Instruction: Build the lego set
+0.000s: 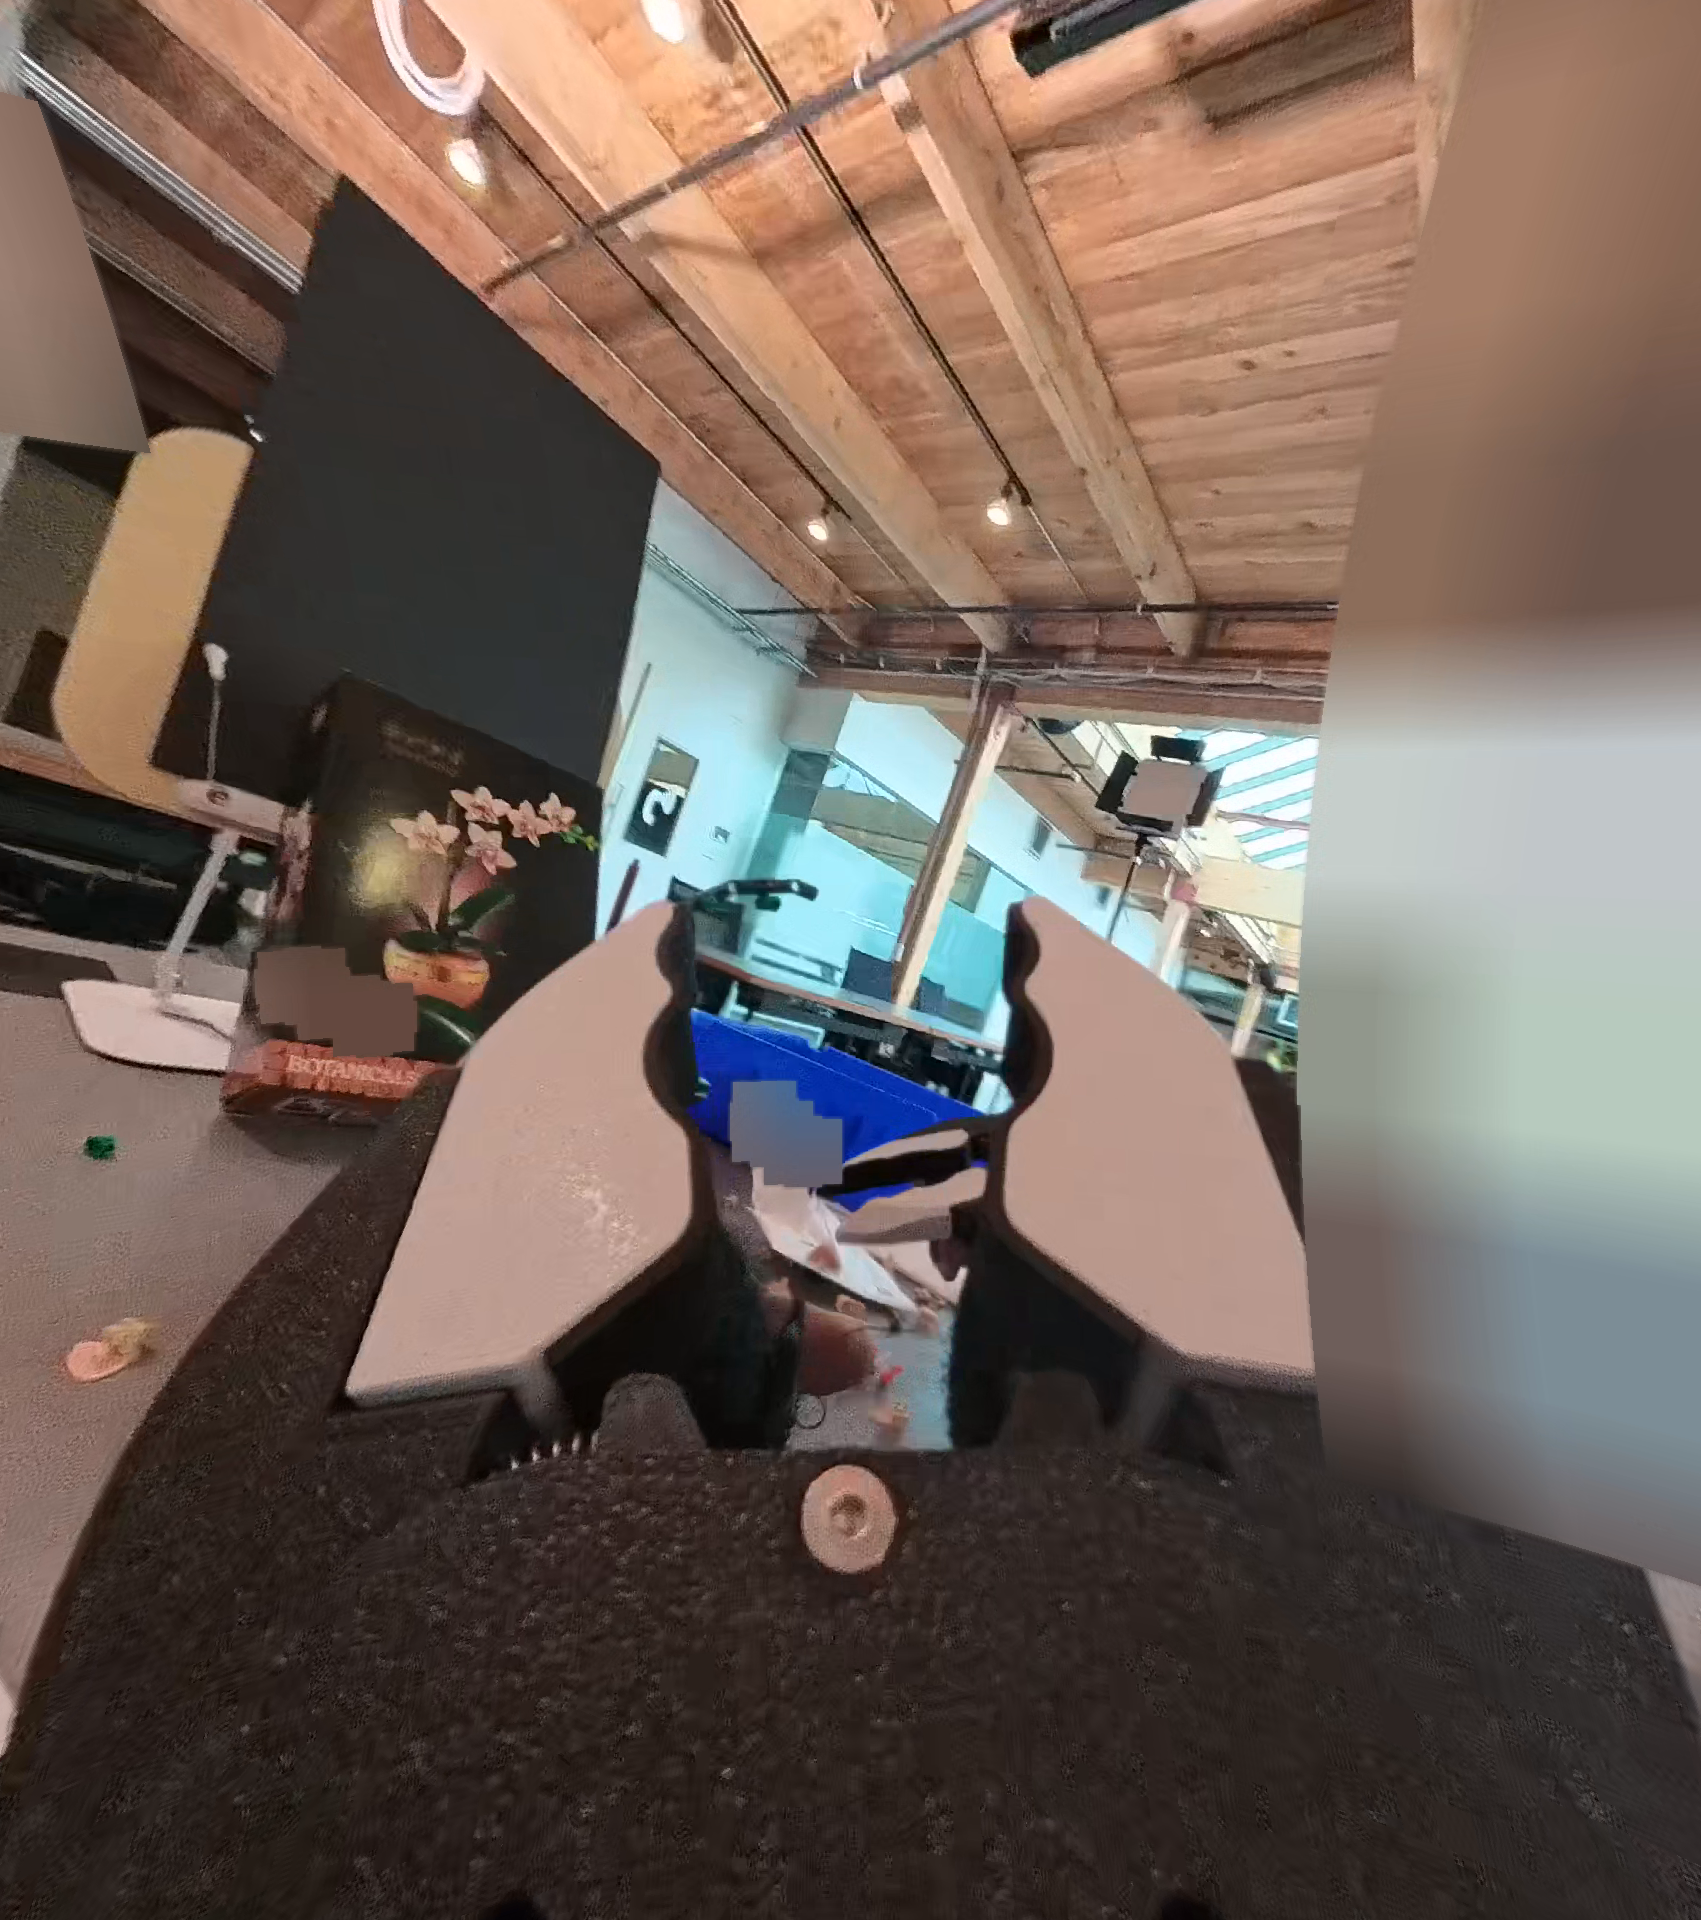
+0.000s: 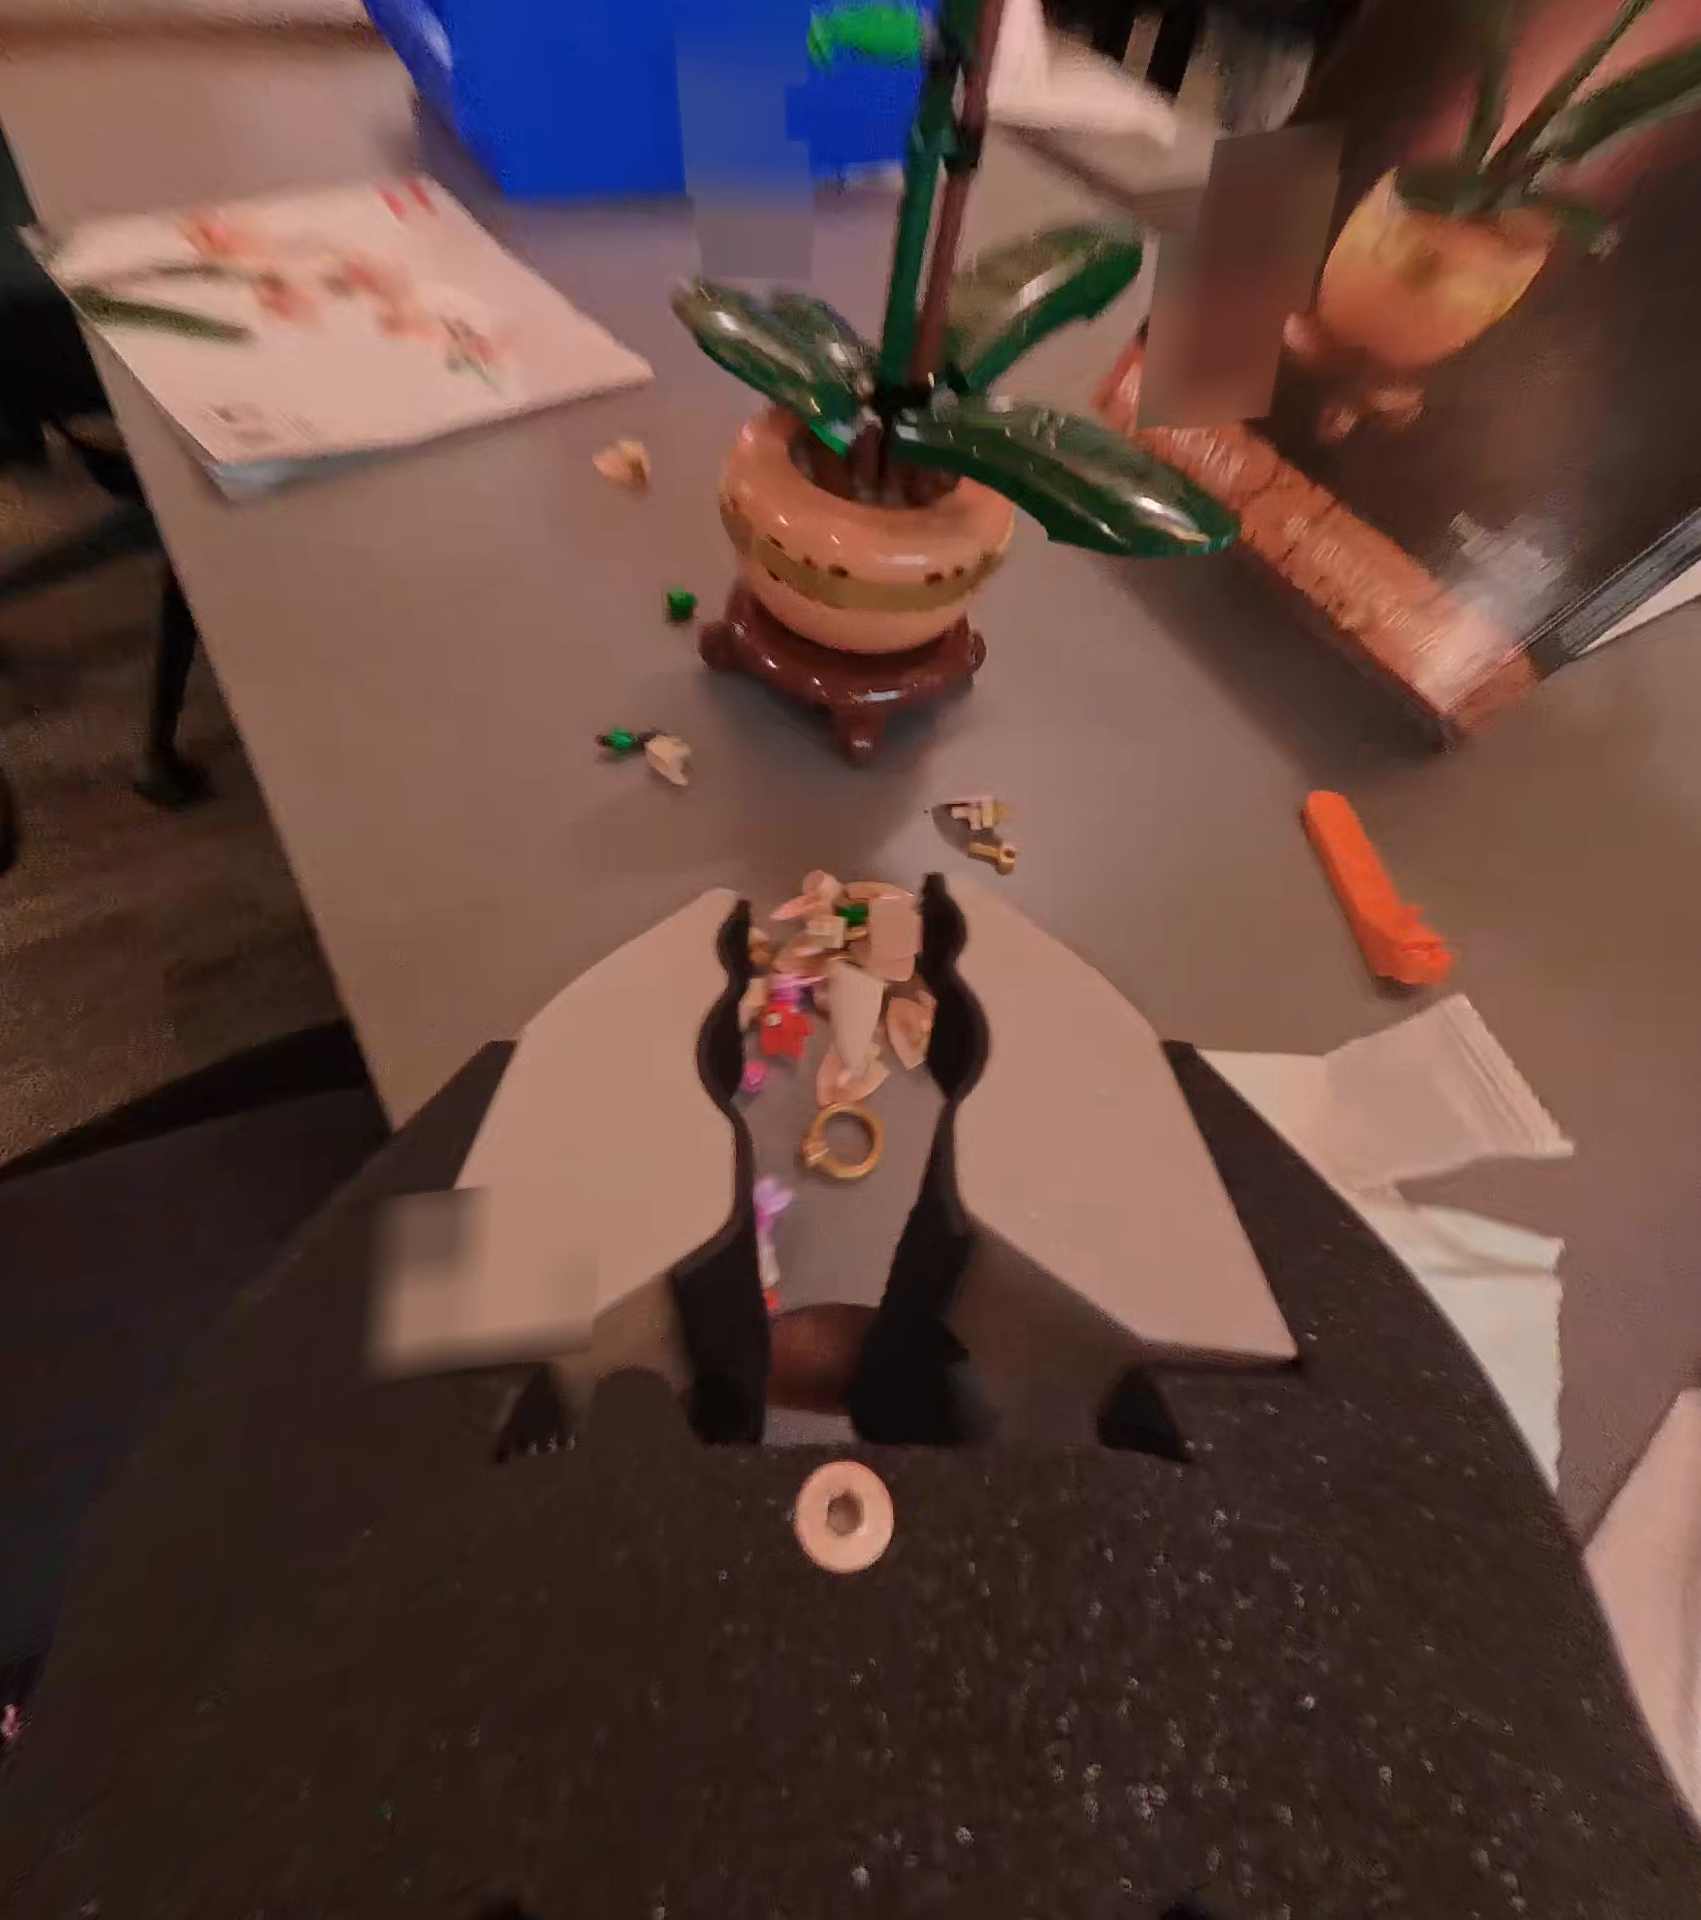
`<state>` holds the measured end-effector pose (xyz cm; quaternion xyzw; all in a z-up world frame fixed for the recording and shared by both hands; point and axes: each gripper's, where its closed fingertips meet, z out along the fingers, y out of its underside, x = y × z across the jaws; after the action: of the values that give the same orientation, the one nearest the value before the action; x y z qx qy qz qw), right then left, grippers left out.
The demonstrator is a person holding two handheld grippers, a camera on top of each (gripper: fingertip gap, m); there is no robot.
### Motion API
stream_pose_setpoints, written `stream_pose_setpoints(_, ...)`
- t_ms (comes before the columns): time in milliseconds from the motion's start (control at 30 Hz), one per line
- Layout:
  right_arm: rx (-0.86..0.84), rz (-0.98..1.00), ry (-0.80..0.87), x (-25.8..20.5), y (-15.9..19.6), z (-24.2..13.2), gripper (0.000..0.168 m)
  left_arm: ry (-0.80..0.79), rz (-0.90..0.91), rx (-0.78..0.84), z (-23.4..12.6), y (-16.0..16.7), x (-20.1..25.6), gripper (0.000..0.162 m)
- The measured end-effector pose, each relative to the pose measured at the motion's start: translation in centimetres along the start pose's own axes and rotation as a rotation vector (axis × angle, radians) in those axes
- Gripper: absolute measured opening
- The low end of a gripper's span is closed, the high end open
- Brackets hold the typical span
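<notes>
In the right wrist view the lego plant stands mid-table: a tan pot (image 2: 861, 566) on a brown base with dark green leaves (image 2: 1054, 473) and a tall stem. My right gripper (image 2: 830, 899) is open and empty, hovering over a pile of loose tan, red and pink pieces (image 2: 851, 997) and a gold ring piece (image 2: 841, 1143). In the left wrist view my left gripper (image 1: 841, 920) is open and empty, tilted up toward the room. A tan flower piece (image 1: 108, 1348) and a small green piece (image 1: 100, 1146) lie on the grey table (image 1: 46, 1226) to its left.
The set's box (image 1: 441, 894) stands behind the pieces; it also shows at right in the right wrist view (image 2: 1511, 416). An orange brick separator (image 2: 1371, 888), the instruction booklet (image 2: 337, 322), a blue bin (image 2: 617, 94) and white paper bags (image 2: 1397, 1122) lie on the table. The table's left edge (image 2: 233, 748) drops to carpet.
</notes>
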<state>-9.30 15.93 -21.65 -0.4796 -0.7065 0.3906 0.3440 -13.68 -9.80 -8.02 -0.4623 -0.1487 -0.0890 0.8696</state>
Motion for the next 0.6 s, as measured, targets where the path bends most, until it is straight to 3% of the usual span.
stream_pose_setpoints(33, -0.083, 0.007, -0.043, 0.3, 0.5, 1.2, 0.044, -0.032, 0.022, 0.025, -0.4, 0.0, -0.4, 0.055)
stream_pose_setpoints(133, -0.286, 0.015, -0.081, 1.4, 2.1, 3.1, 0.089, -0.123, 0.191, -0.019, -1.5, 1.4, -2.2, 0.049)
stream_pose_setpoints(167, -0.292, 0.004, -0.079, 1.7, 2.1, 3.3, 0.092, -0.158, 0.264, -0.057, -2.1, 2.2, -3.1, 0.048)
stream_pose_setpoints(333, -0.113, -0.136, 0.002, 2.5, -1.2, 0.7, 0.084, -0.115, 0.4, -0.162, -2.8, 4.6, -3.3, 0.043)
stream_pose_setpoints(400, 0.008, -0.187, -0.135, -1.2, -3.2, -1.9, 0.063, -0.125, 0.422, -0.238, -3.2, 6.1, -3.8, 0.043)
stream_pose_setpoints(467, 0.1, -0.232, -0.209, -4.5, -4.0, -4.1, 0.052, -0.127, 0.438, -0.301, -3.7, 7.5, -4.2, 0.044)
stream_pose_setpoints(600, 0.132, -0.301, -0.191, -6.8, -2.8, -5.4, 0.048, -0.119, 0.462, -0.307, -4.3, 7.4, -4.4, 0.044)
